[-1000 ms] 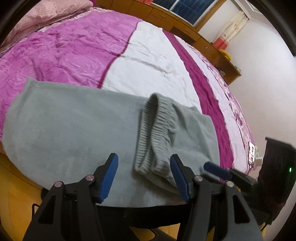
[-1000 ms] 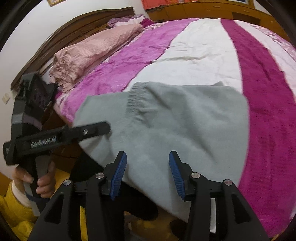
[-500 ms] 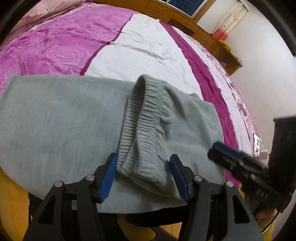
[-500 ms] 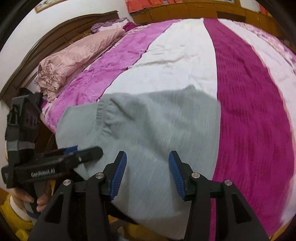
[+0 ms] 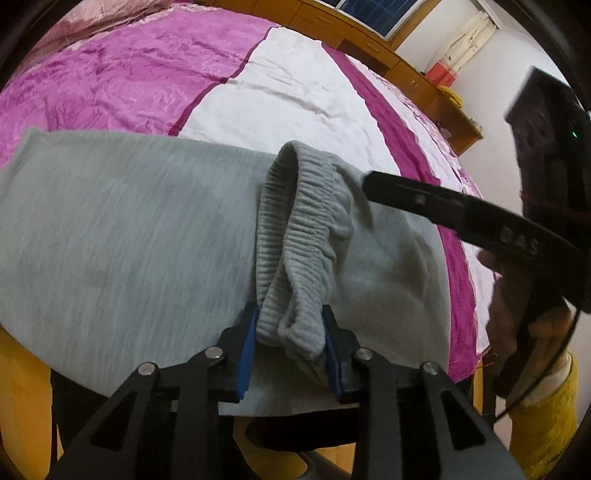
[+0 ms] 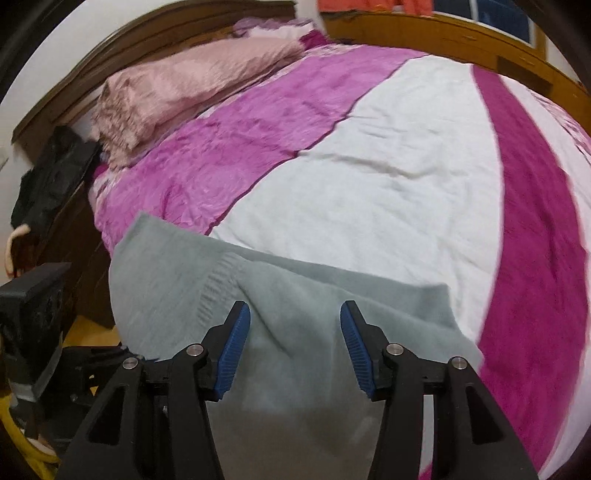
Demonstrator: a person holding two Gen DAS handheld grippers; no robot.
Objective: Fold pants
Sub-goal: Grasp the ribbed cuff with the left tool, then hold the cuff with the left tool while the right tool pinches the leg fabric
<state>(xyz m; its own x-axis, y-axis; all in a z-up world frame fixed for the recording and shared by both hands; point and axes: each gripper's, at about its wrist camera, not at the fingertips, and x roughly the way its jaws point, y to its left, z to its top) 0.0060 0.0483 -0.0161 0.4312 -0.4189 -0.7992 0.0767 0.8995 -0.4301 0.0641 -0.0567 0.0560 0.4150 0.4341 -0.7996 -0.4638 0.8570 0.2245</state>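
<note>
Grey sweatpants [image 5: 122,236] lie folded across the near edge of a bed, partly hanging over it. The ribbed waistband [image 5: 295,236] lies on top as a fold. My left gripper [image 5: 290,328] is shut on the near end of that waistband, with the blue pads pressed against the cloth. My right gripper [image 6: 293,332] is open, its blue pads hovering just above the grey pants [image 6: 295,314] near their right edge. The right gripper's black body also shows in the left wrist view [image 5: 461,218], over the pants' right part.
The bed has a magenta and white striped cover [image 6: 369,166]. Pink pillows [image 6: 192,88] and a dark wooden headboard [image 6: 155,33] stand at the far left. A wooden cabinet [image 5: 406,70] lines the far wall. A dark object [image 6: 51,173] sits beside the bed.
My left gripper has closed on the waistband fold. My right gripper has swung up and over the pants' right part and stays open.
</note>
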